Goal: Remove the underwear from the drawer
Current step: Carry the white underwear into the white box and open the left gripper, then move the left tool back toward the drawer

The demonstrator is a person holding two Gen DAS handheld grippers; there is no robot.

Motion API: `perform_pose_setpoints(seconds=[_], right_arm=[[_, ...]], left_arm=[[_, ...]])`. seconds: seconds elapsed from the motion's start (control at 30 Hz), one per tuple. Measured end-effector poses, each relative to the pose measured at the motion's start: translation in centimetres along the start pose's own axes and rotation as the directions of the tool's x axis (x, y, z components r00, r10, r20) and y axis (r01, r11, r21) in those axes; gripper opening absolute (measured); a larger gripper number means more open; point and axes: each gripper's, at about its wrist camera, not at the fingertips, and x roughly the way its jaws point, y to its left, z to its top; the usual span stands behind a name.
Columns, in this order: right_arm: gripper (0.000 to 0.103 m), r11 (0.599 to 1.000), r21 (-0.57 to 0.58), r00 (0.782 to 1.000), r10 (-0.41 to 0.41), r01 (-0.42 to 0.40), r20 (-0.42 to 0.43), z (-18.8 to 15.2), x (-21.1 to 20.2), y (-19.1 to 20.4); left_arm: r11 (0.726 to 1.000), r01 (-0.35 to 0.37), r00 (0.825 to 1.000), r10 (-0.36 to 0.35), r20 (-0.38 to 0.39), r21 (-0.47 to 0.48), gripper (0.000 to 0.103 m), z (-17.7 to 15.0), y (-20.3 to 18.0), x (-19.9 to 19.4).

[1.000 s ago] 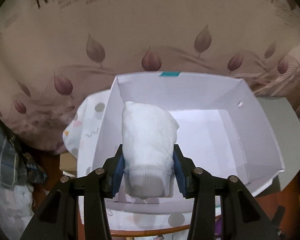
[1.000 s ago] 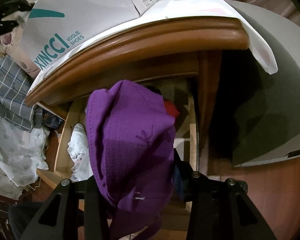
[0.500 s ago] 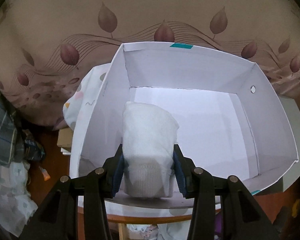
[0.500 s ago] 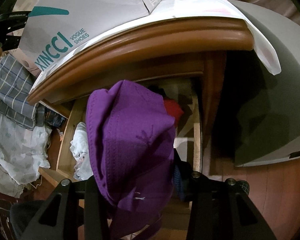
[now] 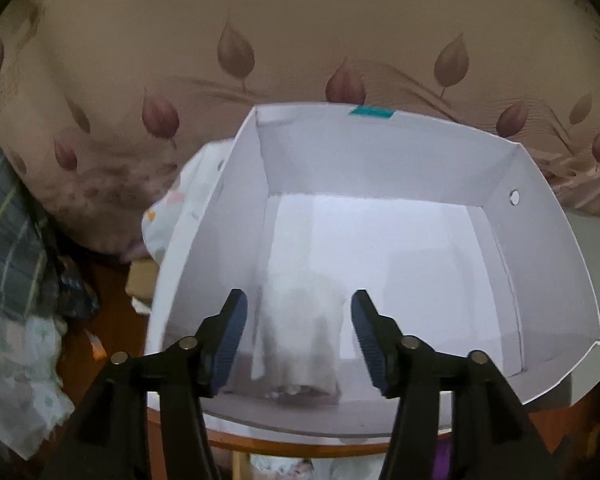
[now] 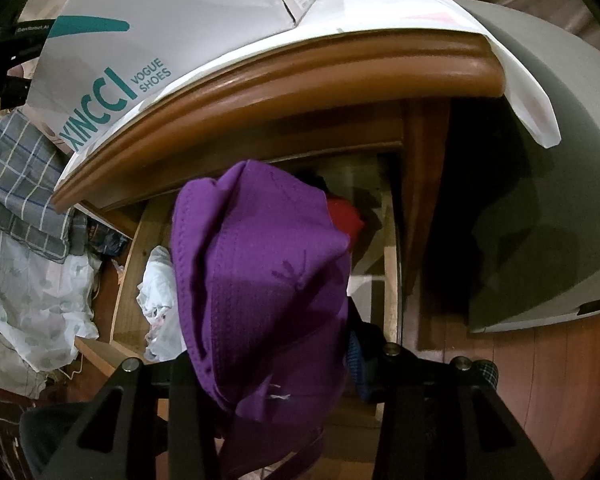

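Your left tool (image 5: 298, 332) is opening, pads clear, dropping the white underwear (image 5: 300, 336) into the shoe box (image 5: 540, 264); your right tool (image 6: 276, 364) clamps the purple underwear (image 6: 260, 280) above the drawer (image 6: 134, 256), awaiting its turn.

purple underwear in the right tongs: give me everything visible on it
The purple underwear is a knit fabric bundle with stitched seams and a small white thread tuft low down. It stands bunched between the right tongs, which are shut on it, above the open wooden drawer. Its lower end trails below the tongs.
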Motion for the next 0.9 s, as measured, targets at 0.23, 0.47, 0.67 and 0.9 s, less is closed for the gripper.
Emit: perform_pose_setpoints(seconds=[0.23, 0.47, 0.67, 0.9], right_arm=[[0.042, 1.000, -0.015, 1.000, -0.010, 0.010, 0.008, -0.1, 0.1, 0.4], [0.042, 1.000, -0.019, 0.999, -0.022, 0.023, 0.025, -0.1, 0.0, 0.5], [0.042, 0.999, -0.018, 0.998, -0.045, 0.046, 0.047, -0.3, -0.3, 0.9], [0.042, 0.997, -0.058, 0.993, -0.042, 0.049, 0.107, -0.2, -1.5, 1.6]], left_arm=[[0.999, -0.038, 0.997, 0.036, 0.071, 0.024, 0.066, 0.0, -0.2, -2.1], [0.995, -0.097, 0.984, 0.094, 0.148, 0.015, 0.074, -2.5, 0.4, -5.2], [0.990, -0.119, 0.972, 0.131, 0.197, -0.073, 0.081, -8.2, 2.7, -7.2], [0.972, -0.184, 0.969, 0.204, 0.137, -0.147, 0.085, -15.5, 5.5, -4.2]])
